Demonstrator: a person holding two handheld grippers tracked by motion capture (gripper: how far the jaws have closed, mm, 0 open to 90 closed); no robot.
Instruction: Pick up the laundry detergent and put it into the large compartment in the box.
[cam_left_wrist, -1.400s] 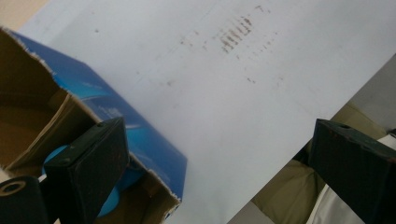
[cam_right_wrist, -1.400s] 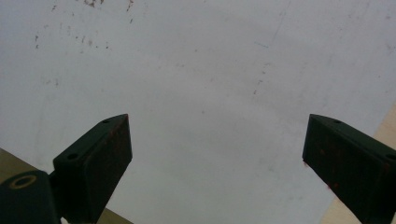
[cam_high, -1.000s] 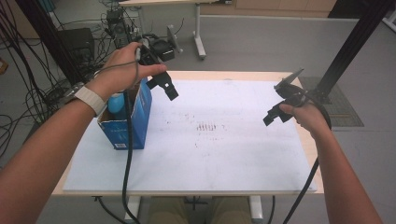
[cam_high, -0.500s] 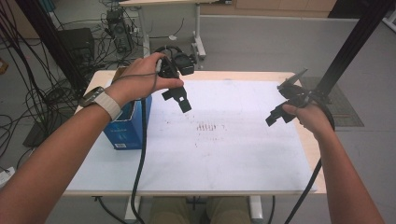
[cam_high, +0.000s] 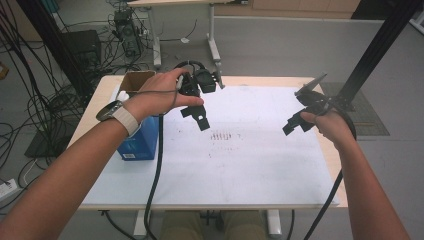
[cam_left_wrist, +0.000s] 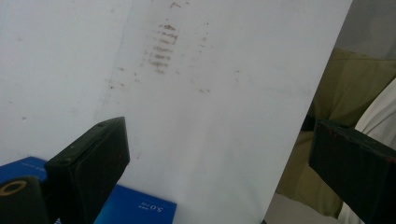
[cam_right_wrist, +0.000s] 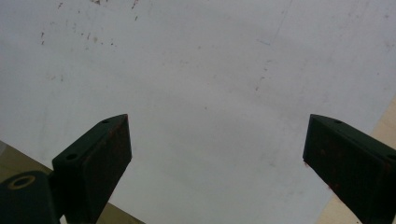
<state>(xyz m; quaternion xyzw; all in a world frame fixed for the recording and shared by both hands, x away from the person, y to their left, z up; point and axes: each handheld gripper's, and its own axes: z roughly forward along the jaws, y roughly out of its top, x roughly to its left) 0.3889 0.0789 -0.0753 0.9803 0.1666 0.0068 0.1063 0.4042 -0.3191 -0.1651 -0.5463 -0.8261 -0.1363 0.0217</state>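
1. At the far left of the surface, a blue box stands upright with its top flaps open, on the left edge of the white sheet that covers most of the surface
2. Just right of the box and above it, the left hand holds the left gripper in the air over the sheet, clear of the box; its jaws are wide apart and hold nothing
3. Seen from the left gripper view, a corner of the blue box lies low down beside the left jaw, with the sheet's reddish smudges farther off
4. Near the middle of the sheet, the same reddish smudges show in the high view, between the two grippers
5. Towards the right edge of the surface, the right hand holds the right gripper over the sheet, well apart from the box; its jaws are spread wide and empty, with bare sheet between them in the right gripper view
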